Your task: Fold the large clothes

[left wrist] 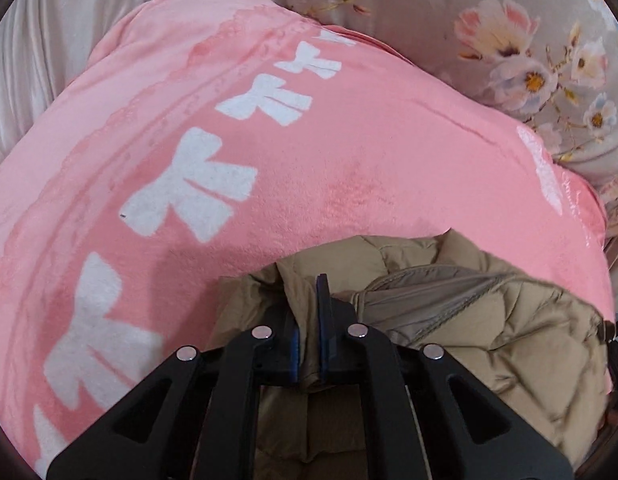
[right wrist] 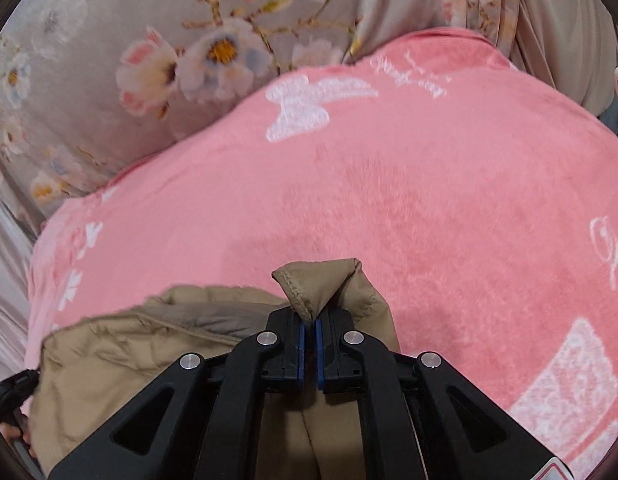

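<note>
A tan quilted puffer jacket lies bunched on a pink blanket. My left gripper is shut on a fold of the jacket, with fabric pinched between its blue pads. In the right wrist view the jacket spreads to the lower left. My right gripper is shut on another edge of it, and a stitched corner sticks up past the fingertips.
The pink blanket with white bow prints covers the bed surface. A grey floral duvet is heaped behind it and also shows in the left wrist view. Pale pleated fabric hangs at the far left.
</note>
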The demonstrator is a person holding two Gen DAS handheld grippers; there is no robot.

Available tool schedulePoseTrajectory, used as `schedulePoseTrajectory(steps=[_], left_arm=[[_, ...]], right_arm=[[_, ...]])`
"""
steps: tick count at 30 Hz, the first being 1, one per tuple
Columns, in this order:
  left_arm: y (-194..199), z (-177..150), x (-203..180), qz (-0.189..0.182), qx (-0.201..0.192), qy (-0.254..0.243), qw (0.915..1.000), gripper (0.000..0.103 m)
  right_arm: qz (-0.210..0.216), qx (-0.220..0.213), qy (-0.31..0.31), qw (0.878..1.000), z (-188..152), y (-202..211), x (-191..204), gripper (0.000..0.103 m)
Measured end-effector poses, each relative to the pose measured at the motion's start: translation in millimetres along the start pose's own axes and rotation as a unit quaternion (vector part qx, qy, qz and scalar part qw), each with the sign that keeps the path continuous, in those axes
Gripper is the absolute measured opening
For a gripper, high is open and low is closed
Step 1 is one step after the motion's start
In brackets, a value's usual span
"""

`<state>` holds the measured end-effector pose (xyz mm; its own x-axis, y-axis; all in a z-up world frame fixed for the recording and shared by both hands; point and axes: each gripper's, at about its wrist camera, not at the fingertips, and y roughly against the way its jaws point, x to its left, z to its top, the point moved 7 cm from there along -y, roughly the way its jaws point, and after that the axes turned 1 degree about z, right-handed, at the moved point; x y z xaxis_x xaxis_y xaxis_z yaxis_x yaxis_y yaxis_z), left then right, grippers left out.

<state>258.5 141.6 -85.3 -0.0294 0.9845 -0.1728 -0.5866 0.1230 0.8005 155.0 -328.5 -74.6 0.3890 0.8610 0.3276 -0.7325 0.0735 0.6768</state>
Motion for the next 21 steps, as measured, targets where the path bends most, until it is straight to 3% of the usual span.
schedulePoseTrajectory(steps=[6, 21], left_arm=[[-10.0, -5.3, -10.6, 0.011, -0.018, -0.025, 0.9995, 0.007], [-20.6, -8.3, -6.4, -0.021, -0.053, -0.001, 0.9984, 0.007]], right_arm=[[0.008, 0.016, -0.004, 1.0, -15.9, -20.4, -4.6, 0.001], [0.013, 0.007, -0.011, 1.0, -21.5, -28.5, -4.6, 0.0]])
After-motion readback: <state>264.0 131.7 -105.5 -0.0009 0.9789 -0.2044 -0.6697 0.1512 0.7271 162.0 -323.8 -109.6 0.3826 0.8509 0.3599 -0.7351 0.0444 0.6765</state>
